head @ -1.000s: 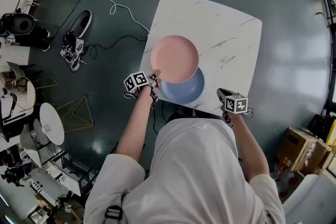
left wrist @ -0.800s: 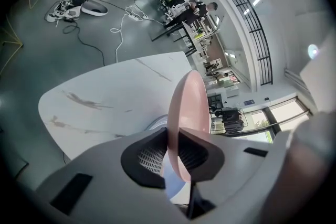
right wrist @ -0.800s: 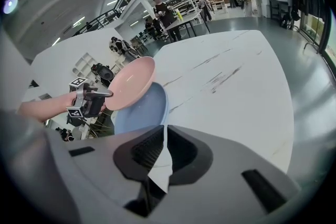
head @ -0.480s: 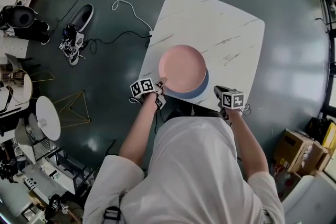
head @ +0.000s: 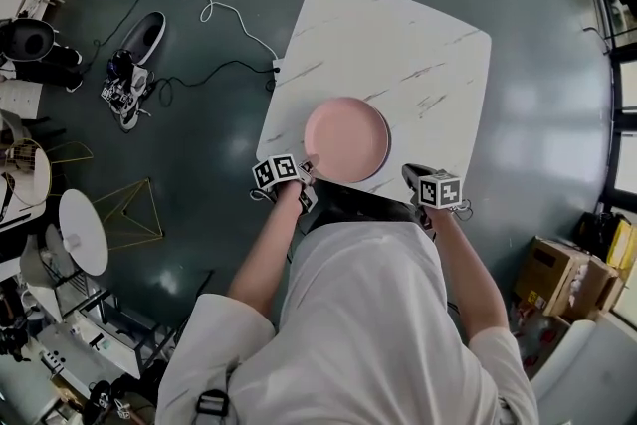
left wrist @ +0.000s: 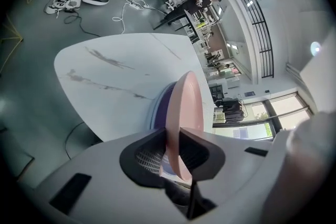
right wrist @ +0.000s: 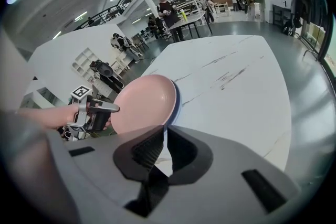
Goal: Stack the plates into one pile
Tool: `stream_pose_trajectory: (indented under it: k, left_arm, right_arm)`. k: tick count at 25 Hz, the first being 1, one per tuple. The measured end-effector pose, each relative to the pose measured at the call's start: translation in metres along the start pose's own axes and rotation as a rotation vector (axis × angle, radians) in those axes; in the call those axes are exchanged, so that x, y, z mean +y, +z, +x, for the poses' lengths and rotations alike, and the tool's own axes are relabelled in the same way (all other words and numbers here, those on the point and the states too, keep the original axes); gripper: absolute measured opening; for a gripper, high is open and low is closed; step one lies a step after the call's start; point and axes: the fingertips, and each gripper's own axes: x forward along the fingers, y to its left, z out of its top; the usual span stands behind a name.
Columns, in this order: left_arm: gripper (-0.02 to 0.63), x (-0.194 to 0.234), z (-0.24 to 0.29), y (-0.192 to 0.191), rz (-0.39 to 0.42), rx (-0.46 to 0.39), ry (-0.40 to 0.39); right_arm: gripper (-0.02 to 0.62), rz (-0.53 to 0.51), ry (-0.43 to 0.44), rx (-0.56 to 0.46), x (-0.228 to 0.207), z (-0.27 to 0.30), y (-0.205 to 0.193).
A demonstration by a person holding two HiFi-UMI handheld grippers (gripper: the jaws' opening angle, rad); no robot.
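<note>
With the pink plate (head: 346, 139) seated on the blue plate (left wrist: 159, 107) at the worktop's (head: 398, 45) near edge, the placing step appears complete: the left gripper (head: 307, 169), its fingers just opening, lies against the rim, the right gripper (head: 410, 172) is nearly closed and empty, and the next move calls for full release and a clear withdrawal.
</note>
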Motion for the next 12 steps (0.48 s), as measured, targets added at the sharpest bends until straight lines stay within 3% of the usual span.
stream_pose_trajectory:
  k: [9, 12]
  left_arm:
    - [0.071, -0.010, 0.004, -0.009, 0.068, -0.011, 0.023]
    - [0.111, -0.017, -0.001, -0.012, 0.098, -0.025, 0.016]
  right_arm:
    - [0.037, -0.009, -0.023, -0.004, -0.016, -0.012, -0.017]
    - [0.037, -0.018, -0.008, -0.008, -0.014, -0.016, -0.025]
